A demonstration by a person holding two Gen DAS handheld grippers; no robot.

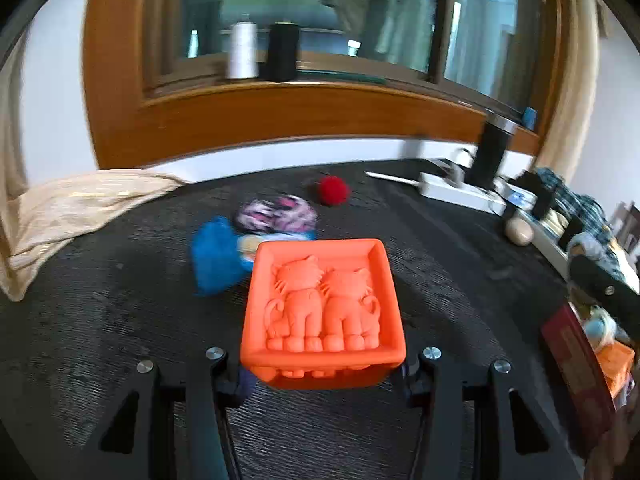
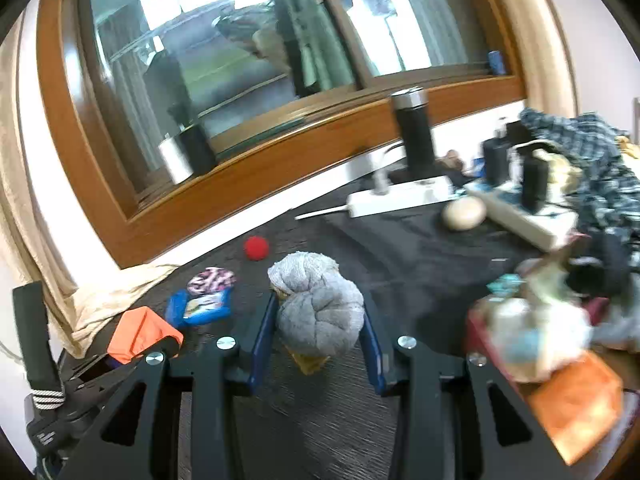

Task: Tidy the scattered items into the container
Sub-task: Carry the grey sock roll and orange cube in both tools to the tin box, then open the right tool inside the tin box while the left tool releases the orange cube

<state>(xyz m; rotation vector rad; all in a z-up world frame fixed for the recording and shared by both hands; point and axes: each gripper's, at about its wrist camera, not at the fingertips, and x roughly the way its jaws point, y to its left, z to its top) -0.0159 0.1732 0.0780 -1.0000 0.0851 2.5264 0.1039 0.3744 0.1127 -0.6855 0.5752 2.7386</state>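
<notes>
My left gripper is shut on an orange block with two raised cats on its top face, held above the dark table mat. The same block shows at the lower left of the right wrist view. My right gripper is shut on a rolled grey sock bundle between its blue pads. A dark red container stands at the right edge, holding soft items and something orange. A red pom-pom, a pink-and-black patterned item and a blue packet lie on the mat.
A white power strip and a black flask stand at the back right, with a beige egg-shaped object beside them. Plaid cloth is piled at the far right. A beige curtain drapes onto the left. Thread spools stand on the windowsill.
</notes>
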